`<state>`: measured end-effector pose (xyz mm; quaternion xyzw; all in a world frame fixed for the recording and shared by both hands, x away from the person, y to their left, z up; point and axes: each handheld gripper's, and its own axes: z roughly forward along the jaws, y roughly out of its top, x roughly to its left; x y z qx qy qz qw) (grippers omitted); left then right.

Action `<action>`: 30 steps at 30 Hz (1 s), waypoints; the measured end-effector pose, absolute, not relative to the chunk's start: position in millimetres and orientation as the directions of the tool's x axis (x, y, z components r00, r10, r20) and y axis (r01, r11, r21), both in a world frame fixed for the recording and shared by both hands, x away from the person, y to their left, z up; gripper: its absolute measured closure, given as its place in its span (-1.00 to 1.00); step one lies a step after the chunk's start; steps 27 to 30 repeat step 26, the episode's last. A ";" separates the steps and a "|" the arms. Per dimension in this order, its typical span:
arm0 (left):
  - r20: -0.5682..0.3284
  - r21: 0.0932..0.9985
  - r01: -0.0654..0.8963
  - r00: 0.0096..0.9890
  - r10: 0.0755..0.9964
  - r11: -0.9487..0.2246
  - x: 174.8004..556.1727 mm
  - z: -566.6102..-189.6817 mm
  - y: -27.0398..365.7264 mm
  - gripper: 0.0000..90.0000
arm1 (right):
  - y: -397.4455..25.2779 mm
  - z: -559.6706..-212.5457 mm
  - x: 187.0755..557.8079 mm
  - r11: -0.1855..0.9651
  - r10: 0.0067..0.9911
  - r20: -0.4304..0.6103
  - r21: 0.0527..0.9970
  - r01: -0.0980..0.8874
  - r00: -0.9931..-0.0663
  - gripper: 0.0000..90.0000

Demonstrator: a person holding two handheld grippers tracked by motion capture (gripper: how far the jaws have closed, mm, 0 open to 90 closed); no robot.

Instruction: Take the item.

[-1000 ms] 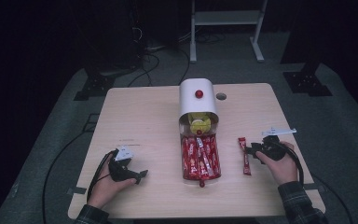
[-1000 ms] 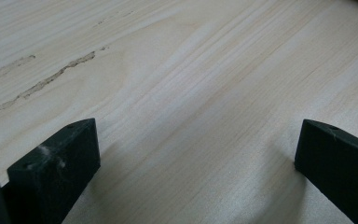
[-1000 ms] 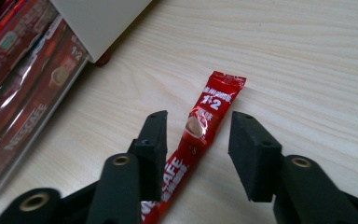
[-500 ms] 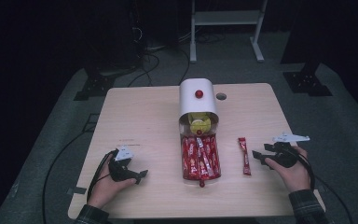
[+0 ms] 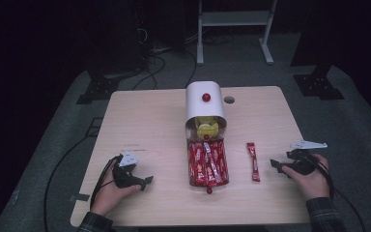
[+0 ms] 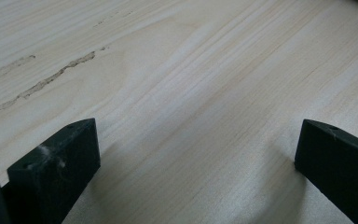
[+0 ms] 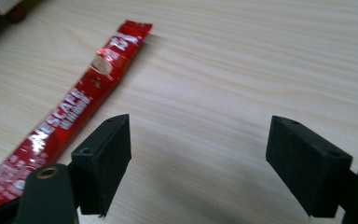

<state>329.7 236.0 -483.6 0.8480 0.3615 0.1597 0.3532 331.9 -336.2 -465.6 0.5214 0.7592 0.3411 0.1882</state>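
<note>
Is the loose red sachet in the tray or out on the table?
Out. The red sachet lies flat on the table, right of the tray, apart from it and from the open right gripper.

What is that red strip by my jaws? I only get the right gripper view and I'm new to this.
Observer: A single red sachet. On the high view it lies flat on the table, right of a tray of similar red sachets.
Operator: Where does that tray come from?
Observer: It sticks out from a white dispenser with a red knob on top.
Operator: And what's the other hand doing?
Observer: The left gripper rests near the table's front left, jaws open over bare wood, apart from the tray.
Operator: Is mine touching the sachet?
Observer: No. The right gripper sits open, a gap to its right.
</note>
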 end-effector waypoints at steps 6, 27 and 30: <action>0.015 0.715 0.501 0.687 0.727 -0.488 329.7 -483.6 235.9 -1.00 | -340.3 -474.2 335.5 0.239 0.929 0.045 0.685 0.688 -0.367 -0.54; 0.015 0.716 0.500 0.687 0.727 -0.488 329.6 -483.7 235.9 -1.00 | -341.1 -487.3 334.8 0.242 0.930 0.014 0.730 0.640 -0.367 -0.79; 0.015 0.716 0.500 0.687 0.727 -0.488 329.6 -483.7 235.9 -1.00 | -341.1 -487.3 334.8 0.242 0.930 0.014 0.730 0.640 -0.367 -0.79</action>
